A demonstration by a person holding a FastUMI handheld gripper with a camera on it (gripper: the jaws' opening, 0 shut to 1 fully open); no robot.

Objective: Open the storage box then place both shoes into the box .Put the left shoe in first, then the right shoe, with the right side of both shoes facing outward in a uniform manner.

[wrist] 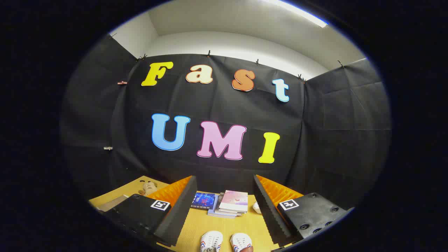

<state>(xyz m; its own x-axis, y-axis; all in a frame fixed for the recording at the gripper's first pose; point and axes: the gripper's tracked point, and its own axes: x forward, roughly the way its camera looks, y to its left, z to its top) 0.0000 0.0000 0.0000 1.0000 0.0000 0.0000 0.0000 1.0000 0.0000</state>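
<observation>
My gripper [224, 210] is open, its two fingers spread wide with nothing between them. Low down between the fingers, close to me, two white shoes stand side by side on the wooden table [206, 225]: one shoe [211, 241] on the left and the other shoe [240, 241] on the right, toes pointing away from me. Only their front parts show. A small dark round bit overlaps the near edge of the right-hand shoe; I cannot tell what it is.
Beyond the shoes, a stack of books [231, 204] lies near the back of the table, with a blue book [204, 200] next to it. A small plush toy [148, 187] sits beyond the left finger. A small white object [257, 207] lies by the right finger.
</observation>
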